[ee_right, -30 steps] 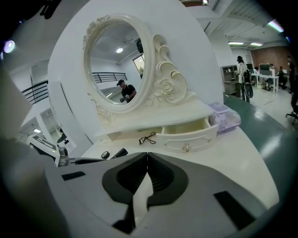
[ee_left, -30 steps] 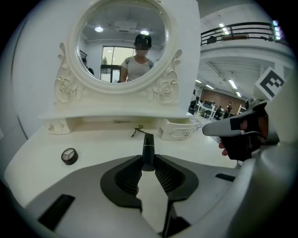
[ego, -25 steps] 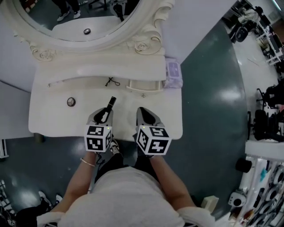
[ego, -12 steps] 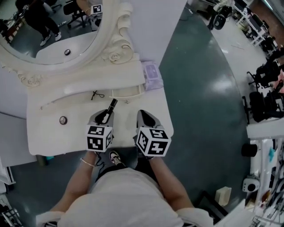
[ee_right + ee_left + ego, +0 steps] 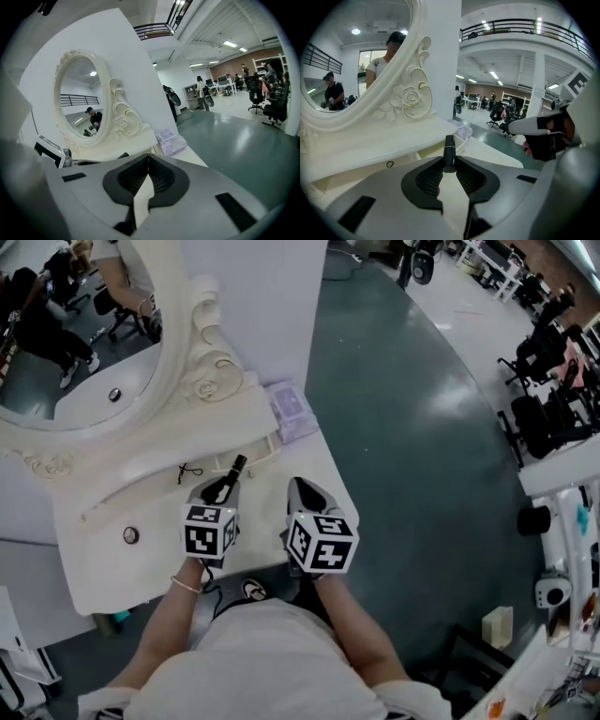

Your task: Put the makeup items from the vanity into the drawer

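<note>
"The black makeup tube point(image 5: 232, 472) is clamped in the left hand-held gripper point(image 5: 219, 487), held over the desk point(image 5: 94, 568) with its tip toward the drawer point(image 5: 266, 456), which looks open."

"So nothing's in yet, I'd say. The right hand-held gripper point(image 5: 306, 491) is pinched closed and empty. A round compact point(image 5: 130, 535) and a black loop point(image 5: 190, 472) lie on the desk, waiting."

Glossy black tube point(image 5: 449, 152); smooth cream-painted vanity point(image 5: 94, 568).

A white ornate mirror point(image 5: 84, 352) stands ahead-left of the left gripper point(image 5: 219, 486); a lilac packet point(image 5: 291, 411) lies ahead of the right gripper point(image 5: 303, 487); glossy green floor point(image 5: 422, 456) spreads to its right.
</note>
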Tool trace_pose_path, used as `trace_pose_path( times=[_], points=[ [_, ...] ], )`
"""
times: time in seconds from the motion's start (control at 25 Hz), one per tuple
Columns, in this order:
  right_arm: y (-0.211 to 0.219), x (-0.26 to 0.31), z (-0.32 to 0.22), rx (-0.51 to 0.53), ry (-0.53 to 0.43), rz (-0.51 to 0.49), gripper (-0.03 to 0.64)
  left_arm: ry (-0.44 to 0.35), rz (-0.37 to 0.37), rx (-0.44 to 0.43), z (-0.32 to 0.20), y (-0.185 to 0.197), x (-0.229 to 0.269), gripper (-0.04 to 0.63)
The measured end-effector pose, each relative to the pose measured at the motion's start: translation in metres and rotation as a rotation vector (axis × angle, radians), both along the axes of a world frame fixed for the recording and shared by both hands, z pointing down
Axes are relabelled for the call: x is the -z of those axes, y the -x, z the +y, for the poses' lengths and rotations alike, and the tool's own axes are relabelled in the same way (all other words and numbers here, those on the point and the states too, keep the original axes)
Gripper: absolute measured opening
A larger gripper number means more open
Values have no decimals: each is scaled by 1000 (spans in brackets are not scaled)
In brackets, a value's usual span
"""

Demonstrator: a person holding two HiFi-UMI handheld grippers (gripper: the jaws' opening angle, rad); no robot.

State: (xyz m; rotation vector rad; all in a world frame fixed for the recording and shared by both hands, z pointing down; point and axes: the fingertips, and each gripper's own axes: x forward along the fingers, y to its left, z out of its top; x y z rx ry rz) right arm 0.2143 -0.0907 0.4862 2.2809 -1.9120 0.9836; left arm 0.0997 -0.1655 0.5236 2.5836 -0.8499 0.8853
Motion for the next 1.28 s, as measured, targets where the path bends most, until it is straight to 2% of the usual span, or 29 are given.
trace_pose_path(
  times=[0.2, 0.6, 0.84, 1.28],
  points=[
    [-14, -1, 3, -73, 3, -11, 18, 18, -24, -77, -8, -18, -3, 94],
    [-26, -8, 1, -122, 31, -20, 18, 111, -67, -130, -24, -32, -20, 94],
    [-27, -10, -6, -111, 46, -22, 18, 112, -78, -126, -30, -33, -23, 94],
    [-30, -18, -12, -86, 65, -41, 18, 92, -77, -42, -46, -25, -20, 94]
  ],
)
